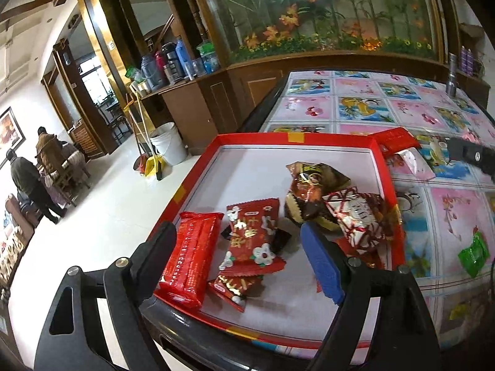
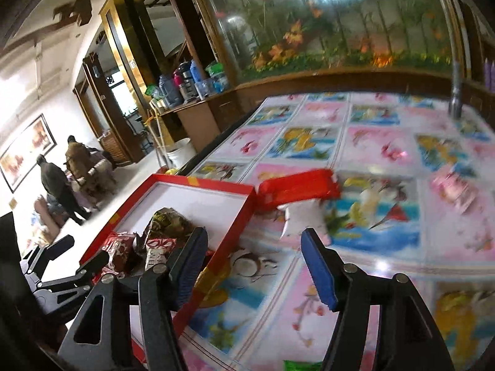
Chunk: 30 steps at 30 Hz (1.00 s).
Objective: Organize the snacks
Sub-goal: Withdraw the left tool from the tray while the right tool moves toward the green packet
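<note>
**Inspector A:** We begin with the left wrist view. What do we record for the left gripper (image 1: 238, 247)?

**Inspector B:** We note its jaws standing wide apart, released, with nothing clasped. It hangs over the near end of the red tray (image 1: 309, 137), which sits at the corner of the table (image 1: 458, 204) with its patterned floral cover.

**Inspector A:** And the snacks?

**Inspector B:** We count several inside the tray. A red ribbed packet (image 1: 191, 253) lies near the left wall. Beside it is a red packet with white flowers (image 1: 253, 235), overlapping a smaller red packet (image 1: 233, 289) at the near edge. Against the right wall we see a brown and gold wrapped snack (image 1: 312, 185) and a red and white wrapped snack (image 1: 359, 216), touching one another. Outside the tray, a flat red packet (image 1: 394, 140) lies just beyond the far right corner, a white packet (image 1: 411, 157) next to it, and a green packet (image 1: 473, 253) well to the right on the table.

**Inspector A:** Now the right wrist view.

**Inspector B:** The picture is blurred. We find the right gripper (image 2: 253, 266) released too, its jaws apart and nothing between the blue pads (image 2: 318, 269). It sits above the tray's right wall and the table. The flat red packet (image 2: 297, 188) and the white packet (image 2: 303, 219) lie ahead of it on the cover, touching. A green scrap (image 2: 301, 364) shows at the bottom edge; we cannot tell what it is.
</note>
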### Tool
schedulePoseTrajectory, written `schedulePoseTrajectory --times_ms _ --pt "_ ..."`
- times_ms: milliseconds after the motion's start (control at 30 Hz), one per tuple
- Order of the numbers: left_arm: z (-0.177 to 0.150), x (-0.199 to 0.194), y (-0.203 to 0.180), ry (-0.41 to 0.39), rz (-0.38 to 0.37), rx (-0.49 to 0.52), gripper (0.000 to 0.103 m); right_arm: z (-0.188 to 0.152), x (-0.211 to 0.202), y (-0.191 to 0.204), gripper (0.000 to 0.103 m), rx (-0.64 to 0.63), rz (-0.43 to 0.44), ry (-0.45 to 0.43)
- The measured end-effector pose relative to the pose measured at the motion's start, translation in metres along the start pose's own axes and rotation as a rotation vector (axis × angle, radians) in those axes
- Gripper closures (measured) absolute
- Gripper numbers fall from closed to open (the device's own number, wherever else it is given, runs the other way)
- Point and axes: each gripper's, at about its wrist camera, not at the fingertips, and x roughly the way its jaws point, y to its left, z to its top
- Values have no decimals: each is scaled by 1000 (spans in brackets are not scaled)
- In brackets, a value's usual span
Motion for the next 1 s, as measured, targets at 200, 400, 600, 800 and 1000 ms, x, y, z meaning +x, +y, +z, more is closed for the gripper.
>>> schedulePoseTrajectory --times_ms 200,400,600,800,1000 --pt "0 -2 -5 2 -5 17 20 9 -15 1 38 -46 -177 -21" --pt "-2 -3 -8 4 -10 29 20 14 -25 -2 38 -38 -253 -24" --pt "-3 -3 -8 7 -15 29 20 16 -30 4 38 -74 -297 -39" --pt "-4 -3 -7 8 -17 28 20 17 -31 7 38 -90 -305 -40" --pt "-5 -4 -9 3 -23 37 20 18 -32 9 37 -95 -314 -42"
